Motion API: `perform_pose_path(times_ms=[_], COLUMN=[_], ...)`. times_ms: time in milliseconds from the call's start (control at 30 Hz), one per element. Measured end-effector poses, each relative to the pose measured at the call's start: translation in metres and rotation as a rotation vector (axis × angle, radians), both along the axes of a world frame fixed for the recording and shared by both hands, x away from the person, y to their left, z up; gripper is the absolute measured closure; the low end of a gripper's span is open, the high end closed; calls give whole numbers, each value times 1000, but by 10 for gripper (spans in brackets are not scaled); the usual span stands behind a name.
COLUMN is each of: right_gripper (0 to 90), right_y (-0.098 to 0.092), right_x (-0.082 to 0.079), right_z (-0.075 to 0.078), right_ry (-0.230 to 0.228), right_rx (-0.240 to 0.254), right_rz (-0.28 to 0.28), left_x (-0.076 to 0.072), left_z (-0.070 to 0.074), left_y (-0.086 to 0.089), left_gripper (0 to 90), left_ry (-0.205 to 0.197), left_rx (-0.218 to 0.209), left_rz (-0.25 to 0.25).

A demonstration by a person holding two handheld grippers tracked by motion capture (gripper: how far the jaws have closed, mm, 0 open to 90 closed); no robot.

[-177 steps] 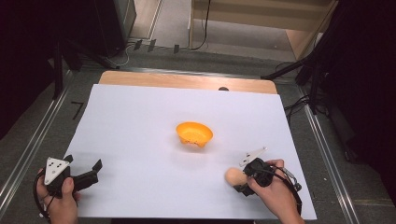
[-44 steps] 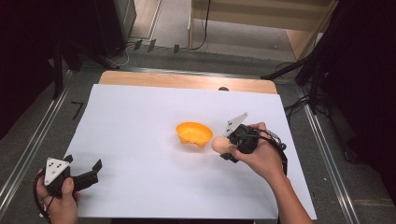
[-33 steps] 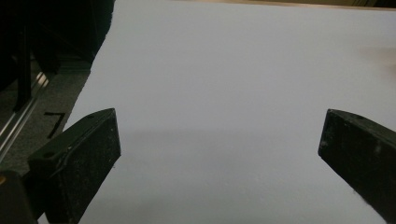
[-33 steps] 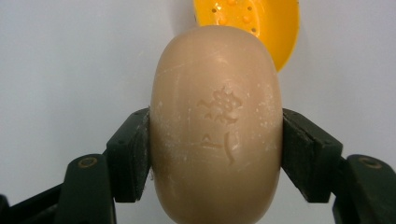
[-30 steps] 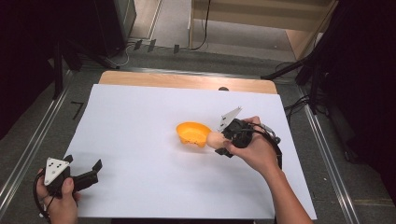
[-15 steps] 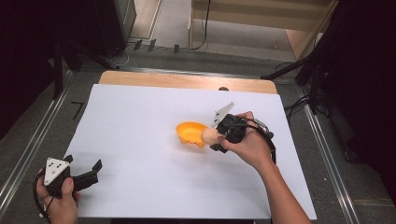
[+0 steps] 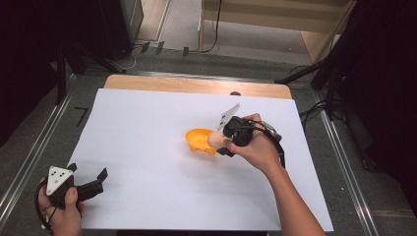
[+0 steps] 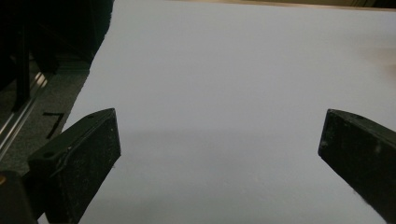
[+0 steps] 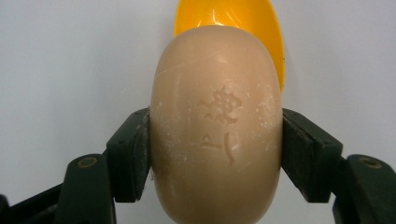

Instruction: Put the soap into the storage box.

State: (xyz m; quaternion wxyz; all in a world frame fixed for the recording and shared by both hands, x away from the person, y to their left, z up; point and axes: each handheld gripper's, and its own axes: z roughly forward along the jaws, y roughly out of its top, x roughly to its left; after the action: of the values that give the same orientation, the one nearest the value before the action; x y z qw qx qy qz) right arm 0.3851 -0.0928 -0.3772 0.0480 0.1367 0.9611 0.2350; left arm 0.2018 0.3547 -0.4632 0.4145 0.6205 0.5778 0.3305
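Both grippers are the same kit: chunky black plastic bodies with two black jaws each. The left gripper (image 7: 87, 183) has a pale grey three-cornered plate on top with a few dark dots on it, and a black cable looping under the left hand (image 7: 61, 209). The right gripper (image 7: 222, 142) carries the same grey plate on its far side, plus black cable looped around the right hand (image 7: 258, 150). Up close the jaws are matte and slightly grainy, with a round screw or rivet near each base. Forearms are bare, no sleeves visible.
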Motion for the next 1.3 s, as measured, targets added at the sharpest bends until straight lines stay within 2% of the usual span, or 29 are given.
perform_pose_path(times_ms=[667,867,933,1000,1233,1300], right_gripper=[331,331,331,331,330,330], right_y=[29,38,43,44,48,48], right_x=[16,24,26,27,33,34], right_z=[-1,-4,-7,-8,-14,-14], right_ry=[-13,-6,11,5,39,36], right_rx=[-29,-42,-49,-54,-59,-58], right_rz=[50,58,65,67,65,65], left_x=[0,0,0,0,0,0], left_z=[0,0,0,0,0,0], left_y=[0,1,0,1,0,0], left_gripper=[0,0,0,0,0,0], left_ry=[-1,-1,-3,-4,-3,-4], left_rx=[-2,-3,-5,-5,-5,-5], left_rz=[-1,-2,-2,-3,-3,-3])
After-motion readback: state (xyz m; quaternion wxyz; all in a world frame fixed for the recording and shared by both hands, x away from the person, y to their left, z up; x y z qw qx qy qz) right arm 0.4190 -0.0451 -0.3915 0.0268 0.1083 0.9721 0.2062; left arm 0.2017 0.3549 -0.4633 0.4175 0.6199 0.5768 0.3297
